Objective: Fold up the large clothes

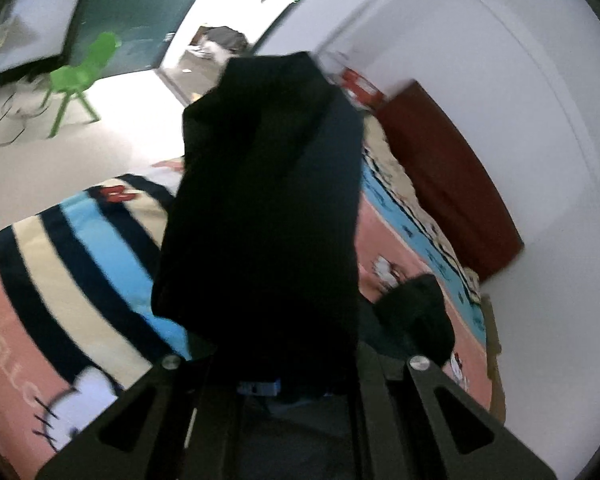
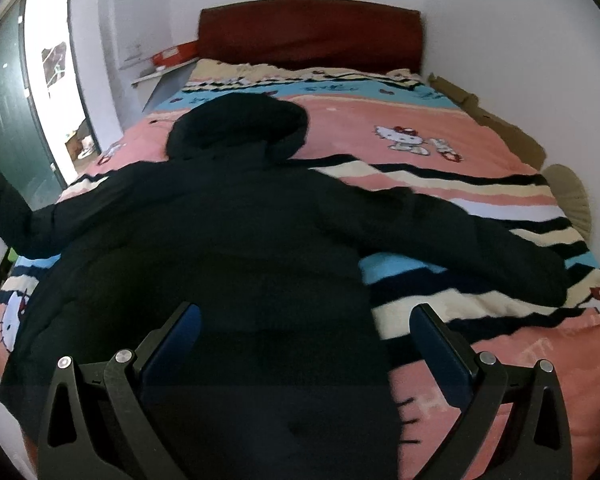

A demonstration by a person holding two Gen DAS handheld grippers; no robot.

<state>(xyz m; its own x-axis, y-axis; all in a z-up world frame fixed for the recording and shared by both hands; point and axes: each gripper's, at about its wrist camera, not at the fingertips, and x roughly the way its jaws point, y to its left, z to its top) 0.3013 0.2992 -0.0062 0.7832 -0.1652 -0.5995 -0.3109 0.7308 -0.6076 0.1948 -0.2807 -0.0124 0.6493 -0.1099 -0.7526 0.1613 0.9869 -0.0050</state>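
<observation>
Over the striped bed (image 2: 480,200), left fingers (image 1: 260,388) pinch a padded black coat (image 2: 220,240) sleeve — right fingers (image 2: 306,344) gape empty.

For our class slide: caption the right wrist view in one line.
Open right gripper hovers over black hooded coat spread on cartoon bedspread.

1. A large black hooded coat (image 2: 228,240) lies spread flat on the bed, hood toward the far end.
2. Its right sleeve stretches flat outward; the left sleeve is lifted off the bed.
</observation>
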